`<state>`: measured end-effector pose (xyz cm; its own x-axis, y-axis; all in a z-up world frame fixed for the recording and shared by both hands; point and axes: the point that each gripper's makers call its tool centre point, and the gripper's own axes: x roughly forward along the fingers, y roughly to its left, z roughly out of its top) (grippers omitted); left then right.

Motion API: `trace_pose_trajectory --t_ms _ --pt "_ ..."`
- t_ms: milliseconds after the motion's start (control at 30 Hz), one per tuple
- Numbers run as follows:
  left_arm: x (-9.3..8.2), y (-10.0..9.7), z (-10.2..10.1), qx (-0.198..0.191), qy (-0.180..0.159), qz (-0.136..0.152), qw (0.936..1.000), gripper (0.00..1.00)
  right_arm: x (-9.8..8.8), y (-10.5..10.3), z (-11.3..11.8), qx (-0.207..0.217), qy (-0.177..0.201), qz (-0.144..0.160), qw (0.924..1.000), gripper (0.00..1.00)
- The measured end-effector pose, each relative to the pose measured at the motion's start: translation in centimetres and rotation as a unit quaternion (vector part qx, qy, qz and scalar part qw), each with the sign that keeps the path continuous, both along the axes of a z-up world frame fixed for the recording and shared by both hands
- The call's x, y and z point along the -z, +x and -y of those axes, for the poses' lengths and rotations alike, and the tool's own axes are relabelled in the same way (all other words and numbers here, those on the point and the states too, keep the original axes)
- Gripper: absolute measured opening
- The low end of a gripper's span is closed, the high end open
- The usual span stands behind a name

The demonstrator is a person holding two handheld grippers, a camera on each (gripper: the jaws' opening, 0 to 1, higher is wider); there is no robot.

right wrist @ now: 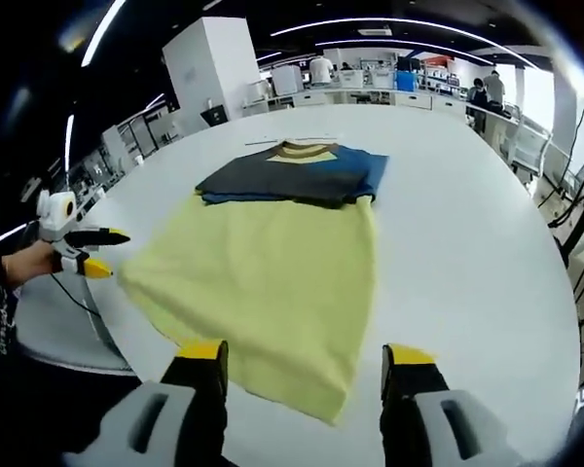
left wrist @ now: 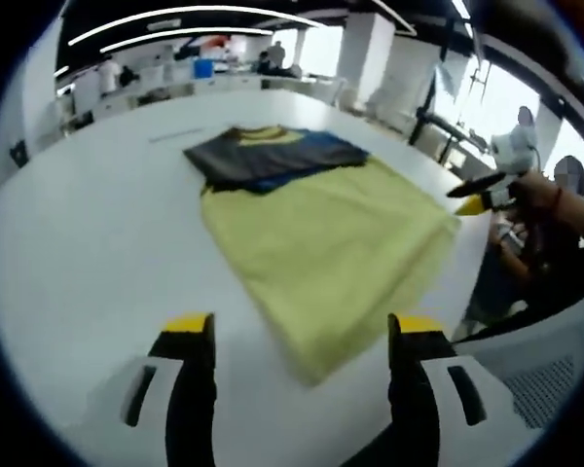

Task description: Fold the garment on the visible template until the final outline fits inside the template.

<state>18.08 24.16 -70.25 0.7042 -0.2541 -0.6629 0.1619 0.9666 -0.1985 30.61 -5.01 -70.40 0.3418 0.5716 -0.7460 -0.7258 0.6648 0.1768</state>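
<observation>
While both pairs of jaws stand released over the white table (right wrist: 487, 224), left gripper (left wrist: 299, 331) and right gripper (right wrist: 302, 362) hold nothing | yellow cloth template (right wrist: 263, 282) lies flat nearest | beyond, dark blue-grey folded garment (right wrist: 297, 173) rests on its far end | soft, light, limp; likely best pinched at an edge or corner.

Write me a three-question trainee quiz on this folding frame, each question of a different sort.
1. True or false: the left tongs are clamped on the yellow cloth.
2. Multiple choice: the dark blue garment lies A) under the near edge of the cloth, B) at the far end of the cloth, C) off the white table.
3. Fill in: in the right gripper view, the right tongs stand ____ with nothing between them.

Key: 1 false; 2 B; 3 open.
</observation>
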Motion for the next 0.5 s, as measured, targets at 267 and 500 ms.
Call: trace_pose_trajectory --t_ms 267,500 --pt "1.2 -1.1 -0.2 -0.014 -0.001 -0.026 0.9996 0.44 0.6 -0.4 1.0 0.013 -0.008 -0.006 0.9999 0.43" --pt "1.6 -1.1 0.2 -0.013 -0.019 -0.032 0.9992 0.28 1.5 -0.6 2.1 0.023 -0.026 -0.017 0.9992 0.27"
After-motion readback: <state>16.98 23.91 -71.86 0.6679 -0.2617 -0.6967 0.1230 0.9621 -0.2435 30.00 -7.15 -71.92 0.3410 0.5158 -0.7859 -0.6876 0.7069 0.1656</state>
